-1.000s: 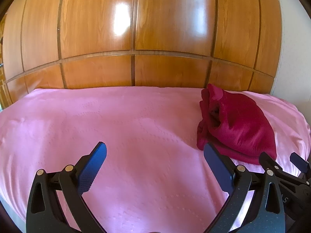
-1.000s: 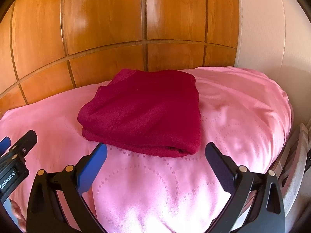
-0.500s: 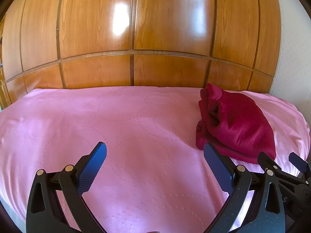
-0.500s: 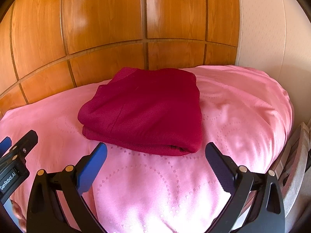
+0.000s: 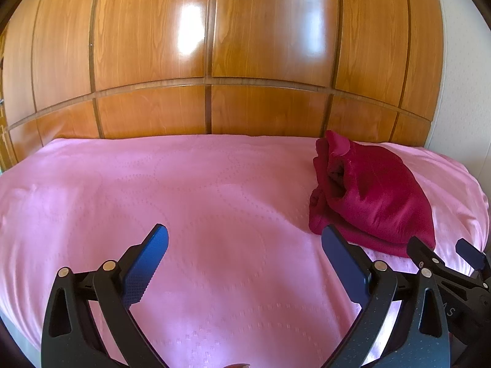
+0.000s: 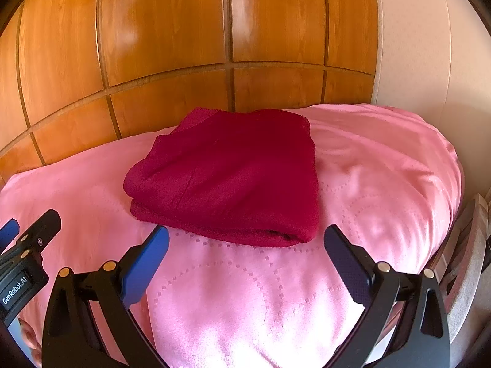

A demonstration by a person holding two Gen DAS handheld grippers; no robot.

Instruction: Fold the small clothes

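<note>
A dark red folded garment (image 6: 227,174) lies in a tidy stack on the pink bedspread (image 6: 383,165), toward the far right of the bed, close to the wooden panelled wall (image 5: 214,46) behind it. A pale wall (image 6: 429,46) stands at the right. The left claw (image 5: 245,245) is released, its blue pads spread wide over bare bedspread, left of the garment and apart from it. The right claw (image 6: 245,242) is likewise released, just near of the garment's near edge, holding nothing. Compared with a second ago, garment and both claws sit almost exactly as before.
</note>
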